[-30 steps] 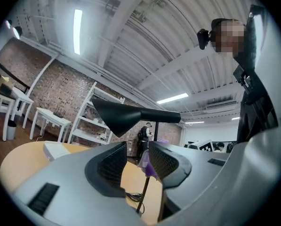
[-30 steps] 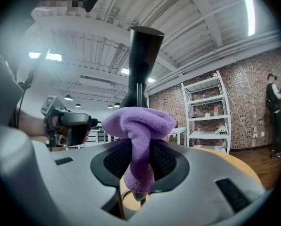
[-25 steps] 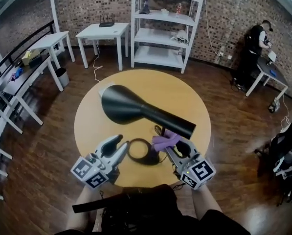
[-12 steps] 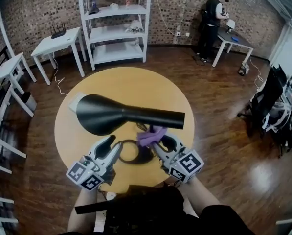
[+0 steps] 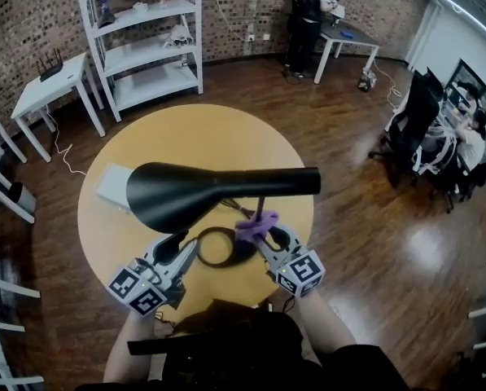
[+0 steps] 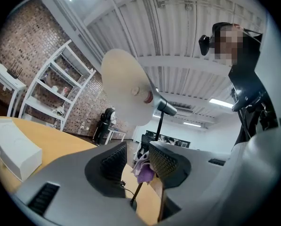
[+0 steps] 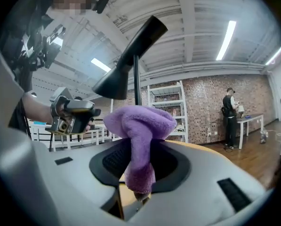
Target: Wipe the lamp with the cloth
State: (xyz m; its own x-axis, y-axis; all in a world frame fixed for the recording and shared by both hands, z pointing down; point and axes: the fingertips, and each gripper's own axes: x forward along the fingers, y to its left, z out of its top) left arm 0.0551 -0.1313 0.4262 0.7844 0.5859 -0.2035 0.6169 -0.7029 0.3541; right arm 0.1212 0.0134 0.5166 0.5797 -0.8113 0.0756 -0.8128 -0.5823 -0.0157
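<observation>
1. The purple cloth (image 5: pixel 255 226) is being pinched between the jaws of the right gripper (image 5: pixel 267 236). These jaws have just been opening a little, but the cloth is still being kept between the pads.
2. The right gripper is being lowered compared with a second ago, so the cloth is being brought just beside the thin stem (image 5: pixel 260 204), under the black shade (image 5: pixel 177 194).
3. The lamp (image 5: pixel 291 182) is being left in the middle of the round table (image 5: pixel 226 129), with the wide mouth of the shade to the left and its base (image 5: pixel 238 255) at the near side.
4. The left gripper (image 5: pixel 181 241) is being held just left of the base, with its jaws slightly spread and nothing between them.
5. The wiping is being judged as only starting. Contact with the stem cannot be told, and the loosening pinch is being seen as a risk for the cloth.
</observation>
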